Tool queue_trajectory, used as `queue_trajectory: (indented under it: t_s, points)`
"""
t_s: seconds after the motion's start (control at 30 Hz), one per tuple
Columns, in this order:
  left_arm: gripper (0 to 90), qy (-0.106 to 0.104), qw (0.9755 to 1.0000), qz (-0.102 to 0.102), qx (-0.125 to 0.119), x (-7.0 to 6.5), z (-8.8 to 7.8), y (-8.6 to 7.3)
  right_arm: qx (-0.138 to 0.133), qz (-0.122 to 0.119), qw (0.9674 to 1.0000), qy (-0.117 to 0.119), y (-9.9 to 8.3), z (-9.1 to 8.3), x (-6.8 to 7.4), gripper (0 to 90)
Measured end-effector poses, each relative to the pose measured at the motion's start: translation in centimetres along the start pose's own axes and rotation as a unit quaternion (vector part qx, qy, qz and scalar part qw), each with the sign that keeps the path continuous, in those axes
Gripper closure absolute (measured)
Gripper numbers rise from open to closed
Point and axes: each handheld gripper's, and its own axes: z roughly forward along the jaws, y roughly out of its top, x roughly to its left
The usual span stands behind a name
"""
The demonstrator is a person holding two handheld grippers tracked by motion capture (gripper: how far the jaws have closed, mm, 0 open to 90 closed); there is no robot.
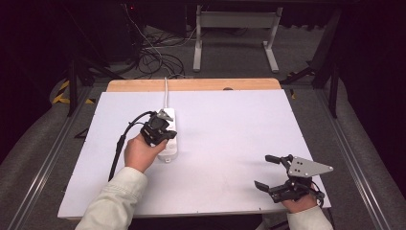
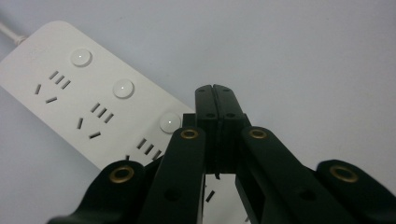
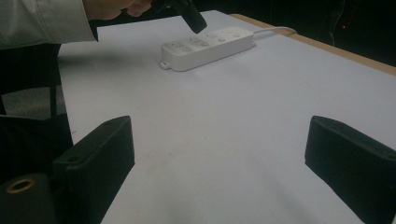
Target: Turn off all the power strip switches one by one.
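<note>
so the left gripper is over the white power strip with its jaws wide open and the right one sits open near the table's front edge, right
Not quite: the left gripper has its jaws shut tight together, as the left gripper view shows. The rest holds: it is over the white power strip, and the right gripper sits open near the table's front edge.

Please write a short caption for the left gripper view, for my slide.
Shut left gripper poised above a white power strip with round switch buttons, on a white table.
</note>
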Motion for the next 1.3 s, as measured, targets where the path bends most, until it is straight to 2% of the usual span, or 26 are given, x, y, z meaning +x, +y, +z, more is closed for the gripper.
queue_trajectory:
  t_s: [0.07,0.13,0.3,0.43,0.5,0.6,0.67,0.8,0.97,1.1,1.17,1.3]
  points:
    - [90.0,0.003,1.0,0.002,-0.008,0.1,-0.1,0.1,0.0,-0.003,1.0,0.0,0.0,0.0,0.0,8.8]
    - [90.0,-0.007,0.9999,-0.001,-0.01,0.2,-0.1,0.1,-0.001,-0.002,1.0,0.001,0.0,0.0,0.0,8.8]
    - [90.0,0.014,0.9998,0.007,-0.009,0.6,0.3,0.0,-0.001,-0.002,1.0,0.001,0.0,0.0,0.0,8.8]
    - [90.0,0.015,0.9994,-0.021,-0.022,1.5,0.6,-0.1,0.001,-0.001,1.0,0.002,0.0,0.0,0.0,8.8]
    - [90.0,0.01,0.9994,-0.025,-0.021,1.7,0.8,-0.1,0.001,-0.001,1.0,0.002,0.0,0.0,0.0,8.8]
    - [90.0,0.014,0.9994,-0.027,-0.013,2.0,1.3,-0.2,0.001,0.0,1.0,0.003,0.0,0.0,0.0,8.8]
    - [90.0,0.019,0.9996,-0.021,-0.002,2.0,1.7,-0.3,0.001,0.0,1.0,0.004,0.0,0.0,0.0,8.8]
    - [90.0,0.027,0.9994,-0.023,0.001,1.9,2.0,-0.3,0.0,0.0,1.0,0.005,0.0,0.0,0.0,8.7]
    - [90.0,0.034,0.9992,-0.014,0.017,1.8,2.4,-0.3,0.0,0.001,1.0,0.006,-0.1,0.1,-0.1,8.7]
    - [90.0,0.027,0.9993,-0.018,0.017,1.9,2.4,-0.4,0.001,0.0,1.0,0.006,-0.1,0.1,-0.1,8.7]
    - [90.0,0.016,0.9995,-0.021,0.018,2.0,2.4,-0.3,0.001,0.0,1.0,0.006,0.0,0.1,-0.1,8.8]
    - [90.0,0.017,0.9994,-0.02,0.023,2.0,2.5,-0.5,-0.001,0.0,1.0,0.007,0.0,0.1,-0.1,8.7]
